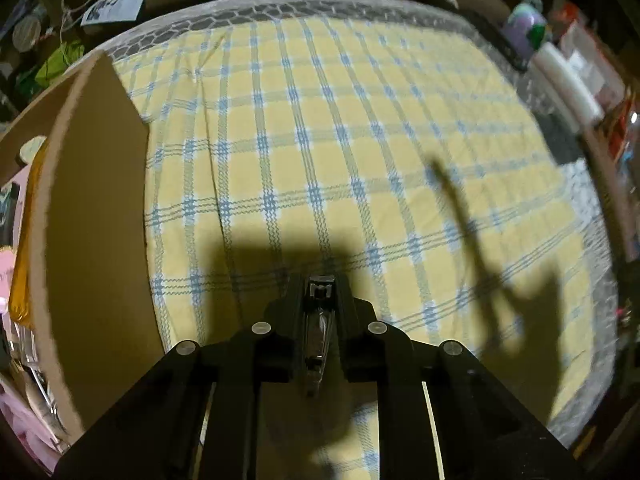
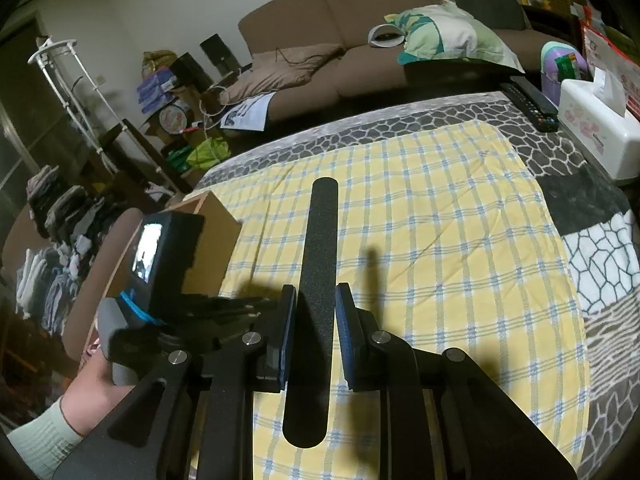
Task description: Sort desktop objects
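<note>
- A silver nail clipper (image 1: 318,320) is seen clamped between the closed jaws of the left gripper (image 1: 320,280), pointed steeply down over a yellow-and-blue checked cloth (image 1: 360,140)
- A cardboard box (image 1: 96,208) is shown standing at the left edge of the cloth, just beside the left gripper
- A long black nail file (image 2: 316,300) is held upright between the blue pads (image 2: 345,340) of the right gripper (image 2: 314,300), its rounded tip raised over the middle of the cloth
- The person's left hand (image 2: 96,384) is visible at near left, wrapped round the other tool's handle
- At far right, a white tissue box (image 2: 596,120) and a black remote (image 2: 528,100) are pictured on a grey patterned cover
</note>
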